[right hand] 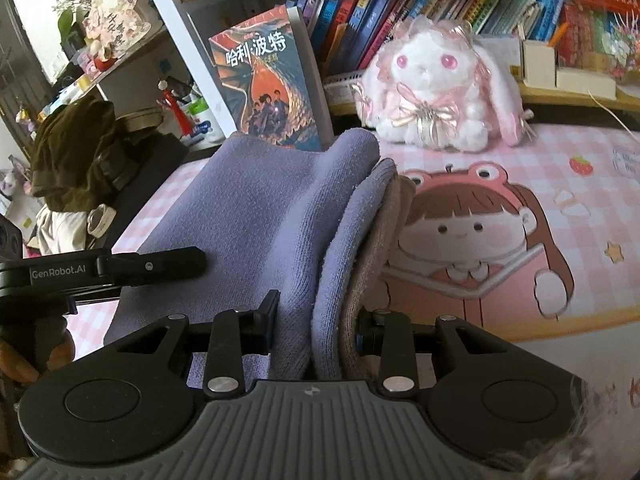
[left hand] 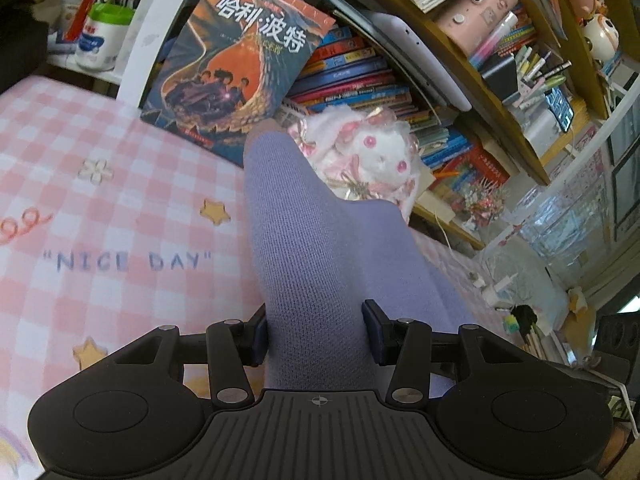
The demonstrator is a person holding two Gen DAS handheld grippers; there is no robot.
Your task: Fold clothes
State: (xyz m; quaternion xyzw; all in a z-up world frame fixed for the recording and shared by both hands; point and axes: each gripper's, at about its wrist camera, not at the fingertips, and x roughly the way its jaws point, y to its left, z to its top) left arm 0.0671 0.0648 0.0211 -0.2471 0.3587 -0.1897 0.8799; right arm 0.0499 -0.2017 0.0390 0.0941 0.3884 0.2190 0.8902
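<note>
- Left wrist view, far left: a pink checked mat (left hand: 120, 184) fills the left half of the frame, printed with stars and the words "NICE DAY".
- Upper left of that view: a white tub with a green lid (left hand: 102, 36) stands on a ledge beyond the mat.
- Upper centre: a Harry Potter book (left hand: 236, 68) leans upright against the shelves.
- Centre: the purple knit garment (left hand: 316, 248) rises as a raised fold from the bottom of the frame toward the book.
- Bottom centre: the left gripper (left hand: 316, 332) has its two fingers pressed against either side of that fold, pinching it.
- Right of centre: a white plush rabbit (left hand: 372, 152) sits just behind the fold, in front of a row of books (left hand: 360, 76).
- Right wrist view, left edge: the other black tool marked GenRobot.AI reaches in over the cloth; a dark green bundle (right hand: 76, 148) lies behind it.
- Centre: the purple knit garment (right hand: 256, 216) lies on the mat, with a doubled edge and a beige layer (right hand: 372, 248) standing up in the middle.
- Bottom centre: the right gripper (right hand: 316, 328) is clamped on those bunched layers.
- Right: the plush rabbit (right hand: 436, 80) sits at the upper right, and a cartoon girl print (right hand: 472, 240) covers the mat below it.
</note>
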